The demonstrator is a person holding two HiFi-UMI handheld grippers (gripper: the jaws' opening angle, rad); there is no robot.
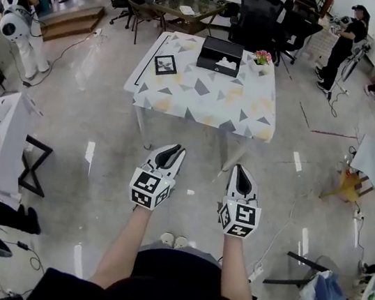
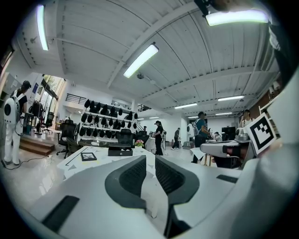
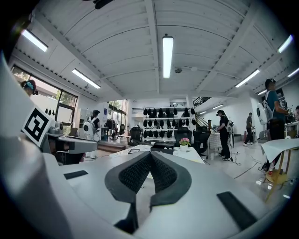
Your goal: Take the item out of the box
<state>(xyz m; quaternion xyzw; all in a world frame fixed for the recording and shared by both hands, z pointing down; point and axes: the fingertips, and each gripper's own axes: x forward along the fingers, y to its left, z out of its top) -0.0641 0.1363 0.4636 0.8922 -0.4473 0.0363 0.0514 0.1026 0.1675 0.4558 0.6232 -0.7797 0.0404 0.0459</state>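
Observation:
A black box (image 1: pixel 220 55) with something white showing at its top stands at the far side of a table (image 1: pixel 202 102) covered in a triangle-patterned cloth. It also shows far off as the black box (image 2: pixel 120 151) in the left gripper view and as the box (image 3: pixel 162 145) in the right gripper view. Both grippers hang in the air over the floor, well short of the table. My left gripper (image 1: pixel 175 149) (image 2: pixel 150 158) has a narrow gap between its pads, with nothing in it. My right gripper (image 1: pixel 241 169) (image 3: pixel 150 153) has its tips touching and holds nothing.
On the table also lie a framed picture (image 1: pixel 165 64) and a small flower pot (image 1: pixel 262 57). Office chairs (image 1: pixel 258 12) and a glass table (image 1: pixel 189 5) stand behind it. A person (image 1: pixel 347 40) stands at the back right. A white robot (image 1: pixel 17 23) and a white side table (image 1: pixel 6 145) are at the left.

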